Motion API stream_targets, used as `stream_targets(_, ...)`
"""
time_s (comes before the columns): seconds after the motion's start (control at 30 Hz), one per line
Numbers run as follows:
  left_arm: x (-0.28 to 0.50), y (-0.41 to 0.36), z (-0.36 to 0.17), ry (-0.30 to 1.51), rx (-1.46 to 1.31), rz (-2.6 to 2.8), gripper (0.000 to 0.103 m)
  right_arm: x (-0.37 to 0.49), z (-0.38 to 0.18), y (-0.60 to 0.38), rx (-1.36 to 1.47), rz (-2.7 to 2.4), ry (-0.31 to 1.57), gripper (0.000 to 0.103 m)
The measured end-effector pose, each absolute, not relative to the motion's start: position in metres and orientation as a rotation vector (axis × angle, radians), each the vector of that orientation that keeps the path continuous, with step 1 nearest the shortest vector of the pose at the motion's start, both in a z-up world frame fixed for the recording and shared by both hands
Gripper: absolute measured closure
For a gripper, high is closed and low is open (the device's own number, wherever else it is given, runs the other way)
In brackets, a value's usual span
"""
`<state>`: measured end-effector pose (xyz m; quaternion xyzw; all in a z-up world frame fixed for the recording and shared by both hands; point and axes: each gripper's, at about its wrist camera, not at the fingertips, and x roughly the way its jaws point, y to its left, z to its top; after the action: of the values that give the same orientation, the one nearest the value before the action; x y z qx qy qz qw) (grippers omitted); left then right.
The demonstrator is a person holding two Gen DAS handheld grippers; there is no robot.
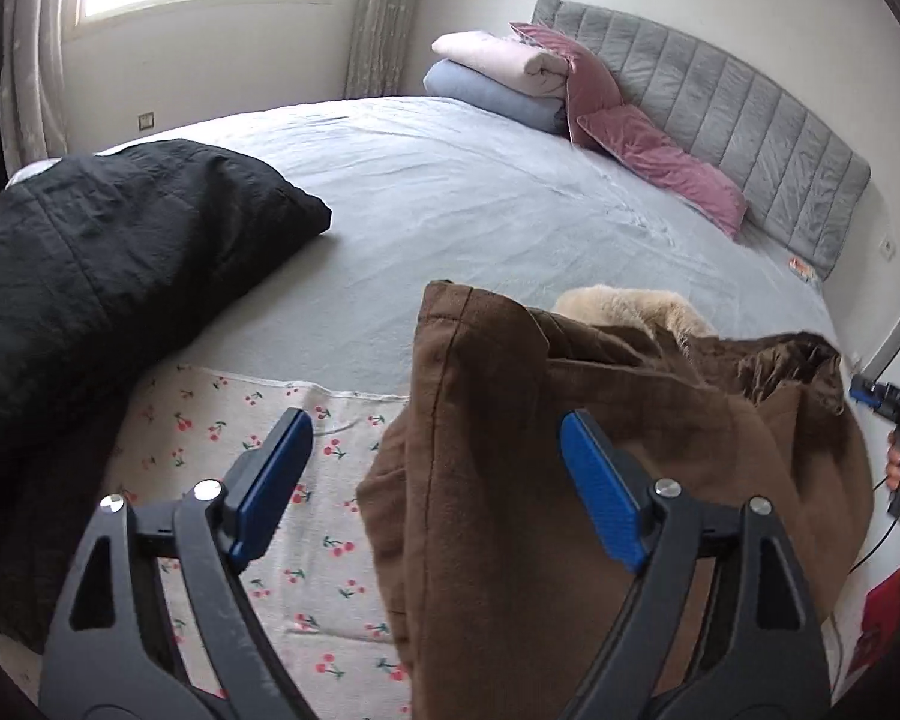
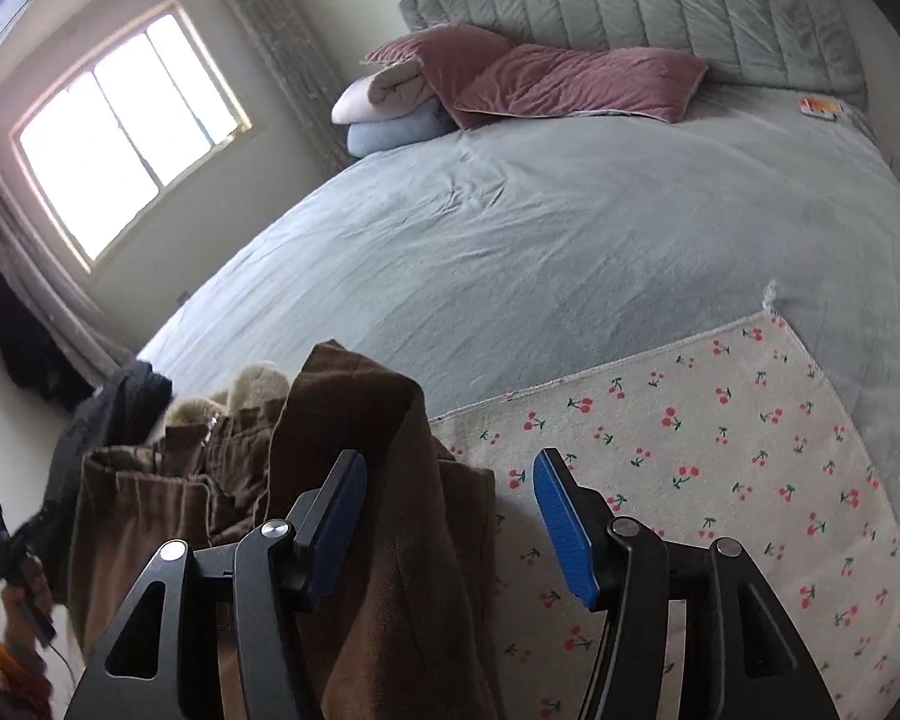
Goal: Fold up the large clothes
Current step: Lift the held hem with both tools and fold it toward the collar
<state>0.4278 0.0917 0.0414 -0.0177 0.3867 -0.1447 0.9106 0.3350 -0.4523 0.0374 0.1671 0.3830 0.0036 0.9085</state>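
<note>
A brown coat (image 1: 498,480) with a cream fleece lining (image 1: 624,306) lies folded in a bundle on a cherry-print cloth (image 1: 330,570) spread at the near side of the bed. My left gripper (image 1: 435,426) is open over the coat's left edge; the fabric lies between the blue pads, which do not press it. My right gripper (image 2: 450,459) is open at the coat's right edge (image 2: 402,570), with brown fabric beside its left pad and cherry cloth (image 2: 750,450) under the right one. Nothing is gripped.
A black padded garment (image 1: 120,252) lies to the left of the coat on the grey-blue bed sheet (image 1: 480,198). Pink pillows (image 1: 660,162) and folded blankets (image 1: 498,72) rest against the grey headboard (image 1: 750,120). A bright window (image 2: 132,126) is on the far wall.
</note>
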Motion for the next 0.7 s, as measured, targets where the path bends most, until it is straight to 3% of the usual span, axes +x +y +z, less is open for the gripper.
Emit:
stream_targets(0.23,0.469,0.061,0.008,0.929,0.169,-0.405,0.018,0.390,0.018,-0.375,-0.137,0.089,0.888,0.044)
stream_targets(0.3,0.480,0.053,0.002,0.968,0.114,-0.426,0.040,0.409,0.007,-0.364,-0.181,0.052,0.897,0.047)
stream_targets(0.33,0.483,0.051,0.000,0.983,0.052,-0.450,0.078,0.412,0.004,-0.360,-0.170,0.064,0.885,0.070)
stream_targets(0.37,0.481,0.049,0.002,0.978,-0.005,-0.469,0.094,0.412,0.002,-0.354,-0.161,0.082,0.872,0.088)
stream_targets(0.4,0.472,0.046,0.009,0.920,-0.019,-0.476,0.094,0.409,0.002,-0.349,-0.170,0.070,0.852,0.094)
stream_targets(0.57,0.432,0.055,0.064,0.595,-0.041,-0.467,0.095,0.381,0.039,-0.363,-0.155,-0.098,0.625,0.097)
stream_targets(0.7,0.460,0.080,0.073,0.523,-0.119,-0.306,0.095,0.390,0.061,-0.391,-0.051,-0.239,0.532,0.097)
